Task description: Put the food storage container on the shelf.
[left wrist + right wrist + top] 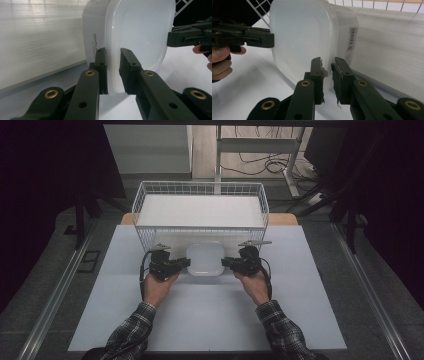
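On the table's left: bare pale sheet (110, 285), a person's plaid sleeve (131, 330) coming in from the bottom edge
Left hand: hand (157, 289) wrapped round the left gripper (186, 263), which points right, toward the middle
Left gripper's jaws: clamped on the container's left rim; in the left gripper view the thin white wall runs down between the two black jaws, pads pressed on either side
Container: white, square with rounded corners (205, 258), at mid-table between the two grippers, just in front of the basket; whether it touches the wires I can't tell
Basket: white wire basket (142, 195) behind the container, a white board lying in it
Right gripper's jaws: closed on the container's right rim, wall pinched between worn pads in the right gripper view
Right gripper: gripper (225, 263) pointing left, level with the other one
Right hand: hand (254, 285) gripping it, sleeve below
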Demonstrator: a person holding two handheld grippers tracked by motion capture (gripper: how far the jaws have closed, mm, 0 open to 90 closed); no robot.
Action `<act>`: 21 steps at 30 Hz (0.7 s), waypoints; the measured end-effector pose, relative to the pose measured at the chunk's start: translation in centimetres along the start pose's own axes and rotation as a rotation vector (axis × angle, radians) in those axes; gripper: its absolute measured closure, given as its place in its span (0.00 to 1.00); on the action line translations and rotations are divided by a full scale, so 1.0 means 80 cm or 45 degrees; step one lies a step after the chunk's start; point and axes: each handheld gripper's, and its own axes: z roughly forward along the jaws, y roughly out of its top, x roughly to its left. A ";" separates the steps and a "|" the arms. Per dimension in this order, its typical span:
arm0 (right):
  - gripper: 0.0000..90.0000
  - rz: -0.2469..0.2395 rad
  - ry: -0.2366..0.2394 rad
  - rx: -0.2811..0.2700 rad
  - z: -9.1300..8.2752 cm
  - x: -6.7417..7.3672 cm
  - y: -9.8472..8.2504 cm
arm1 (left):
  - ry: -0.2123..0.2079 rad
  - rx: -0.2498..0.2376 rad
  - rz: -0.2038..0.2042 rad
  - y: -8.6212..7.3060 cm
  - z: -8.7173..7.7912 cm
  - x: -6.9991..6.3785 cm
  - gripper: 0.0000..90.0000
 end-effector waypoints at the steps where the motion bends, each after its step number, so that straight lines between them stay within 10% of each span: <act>1: 0.86 0.005 -0.002 0.008 0.002 -0.001 0.000 | 0.002 0.005 -0.001 0.000 0.002 0.001 0.86; 21: 0.74 0.061 -0.087 -0.113 0.025 -0.018 0.016 | 0.102 -0.129 0.060 0.024 0.023 0.010 0.69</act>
